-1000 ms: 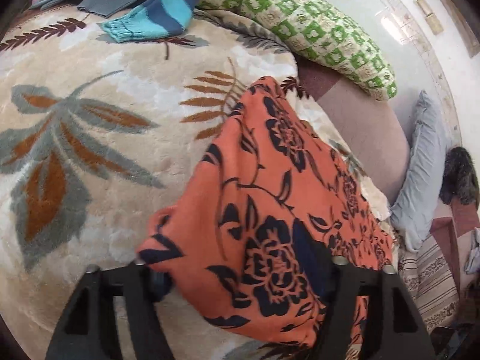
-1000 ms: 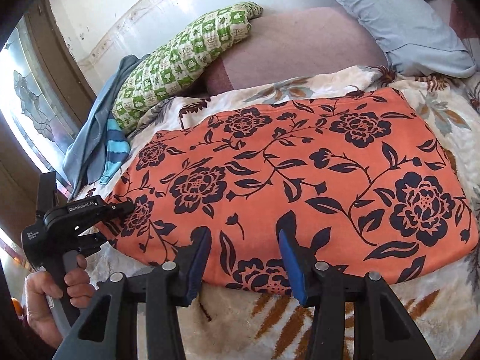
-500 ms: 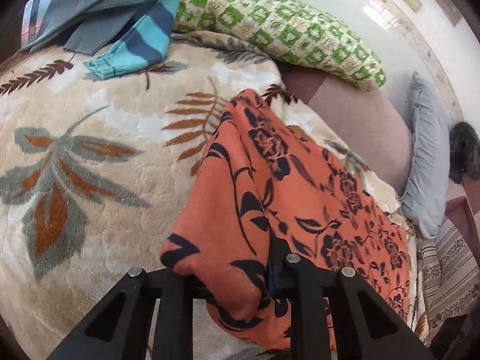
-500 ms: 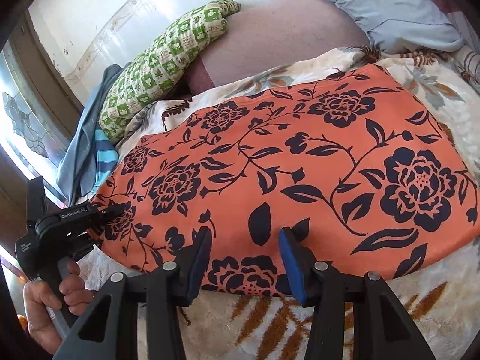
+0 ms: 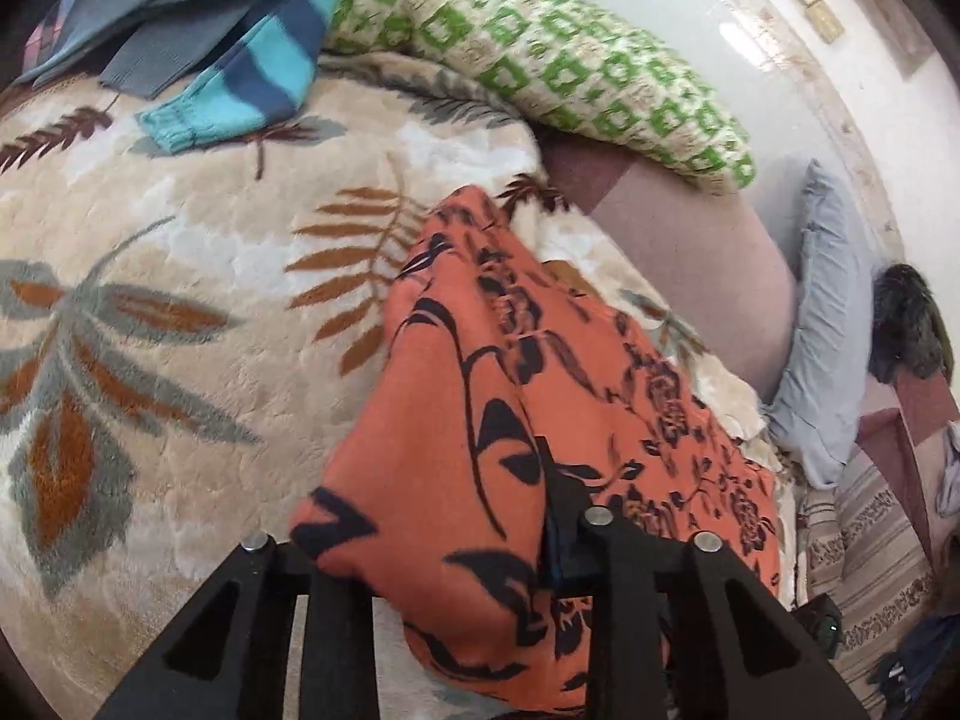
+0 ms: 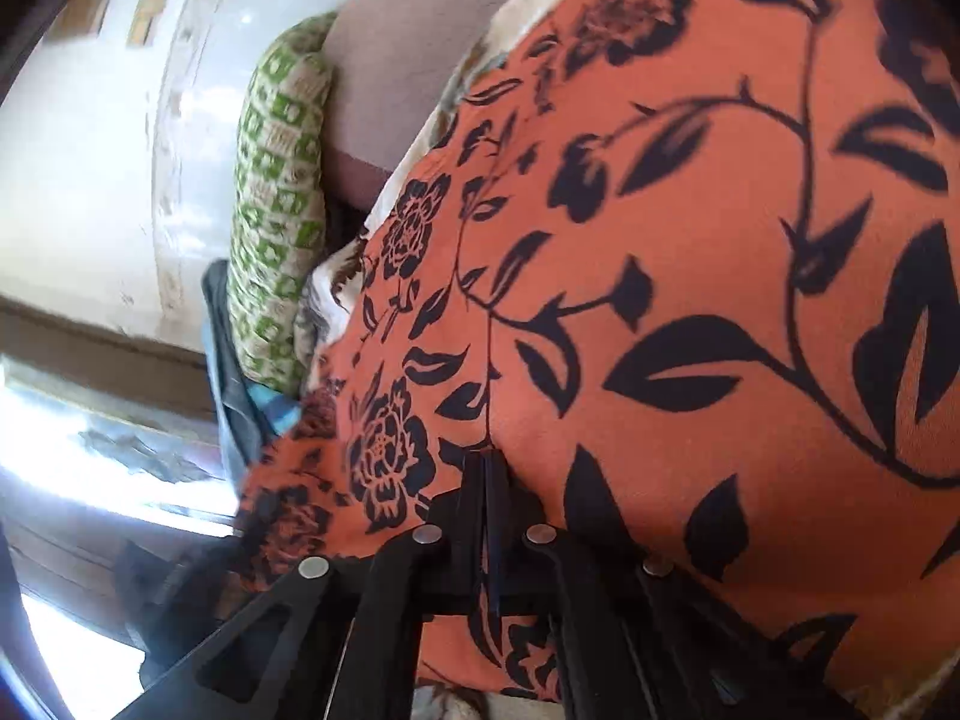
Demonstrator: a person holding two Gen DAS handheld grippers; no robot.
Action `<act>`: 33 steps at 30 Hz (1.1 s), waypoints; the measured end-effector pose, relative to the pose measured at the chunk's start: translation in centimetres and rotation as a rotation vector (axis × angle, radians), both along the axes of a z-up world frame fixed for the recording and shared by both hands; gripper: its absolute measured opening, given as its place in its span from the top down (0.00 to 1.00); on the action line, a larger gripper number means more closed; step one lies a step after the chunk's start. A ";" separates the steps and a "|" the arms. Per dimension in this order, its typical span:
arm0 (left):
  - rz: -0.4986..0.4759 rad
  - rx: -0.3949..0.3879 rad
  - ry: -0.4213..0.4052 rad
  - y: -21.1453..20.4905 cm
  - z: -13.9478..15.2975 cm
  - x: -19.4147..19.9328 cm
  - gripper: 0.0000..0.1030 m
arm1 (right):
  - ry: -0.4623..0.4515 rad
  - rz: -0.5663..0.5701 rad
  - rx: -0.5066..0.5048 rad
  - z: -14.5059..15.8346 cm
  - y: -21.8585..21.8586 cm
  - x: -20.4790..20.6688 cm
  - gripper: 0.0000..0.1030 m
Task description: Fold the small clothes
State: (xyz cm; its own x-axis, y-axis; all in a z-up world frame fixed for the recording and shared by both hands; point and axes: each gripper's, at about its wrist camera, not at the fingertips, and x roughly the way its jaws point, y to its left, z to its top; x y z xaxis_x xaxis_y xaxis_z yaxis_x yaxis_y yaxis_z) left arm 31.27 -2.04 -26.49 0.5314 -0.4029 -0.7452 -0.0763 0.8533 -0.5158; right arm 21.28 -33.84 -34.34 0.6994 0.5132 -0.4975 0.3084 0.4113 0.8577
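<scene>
The orange cloth with black flowers (image 5: pixel 540 396) lies on a beige leaf-patterned blanket (image 5: pixel 150 312). My left gripper (image 5: pixel 444 552) holds a bunched corner of the cloth between its fingers and lifts it off the blanket. In the right wrist view the same cloth (image 6: pixel 690 252) fills most of the frame. My right gripper (image 6: pixel 486 468) is shut, its two fingers pressed together on the cloth's near edge. The view is tilted and blurred.
A green-checked pillow (image 5: pixel 540 60) and a pile of blue and striped clothes (image 5: pixel 240 60) lie at the far side. A mauve bolster (image 5: pixel 690 252) and a grey pillow (image 5: pixel 834 330) are at the right. A wall and a bright window (image 6: pixel 90 420) are left.
My right gripper has closed on the cloth's near edge and tilted, lifting it. My left gripper has tightened on its corner and raised the cloth further.
</scene>
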 end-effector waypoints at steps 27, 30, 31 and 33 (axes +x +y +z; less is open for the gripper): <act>-0.238 0.225 -0.312 -10.3 10.1 -6.4 0.80 | -0.009 -0.098 0.057 2.8 -6.5 -3.9 0.93; -0.303 0.269 -0.322 -15.0 11.0 -6.9 0.80 | -0.021 -0.215 0.137 2.6 -10.2 -5.2 0.93; -0.327 0.278 -0.324 -16.8 11.1 -7.2 0.80 | -0.029 -0.248 0.163 2.5 -11.3 -5.7 0.93; -0.374 0.293 -0.322 -20.5 11.0 -7.3 0.80 | -0.049 -0.317 0.215 2.5 -13.7 -6.8 0.93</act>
State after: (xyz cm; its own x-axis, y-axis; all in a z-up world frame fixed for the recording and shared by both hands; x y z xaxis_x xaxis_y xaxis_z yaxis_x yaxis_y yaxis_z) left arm 23.95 -22.55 -15.49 0.6109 -0.4082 -0.6784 0.3804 0.9028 -0.2007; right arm 14.49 -47.50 -31.85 0.8604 0.3568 -0.3639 0.3478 0.1109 0.9310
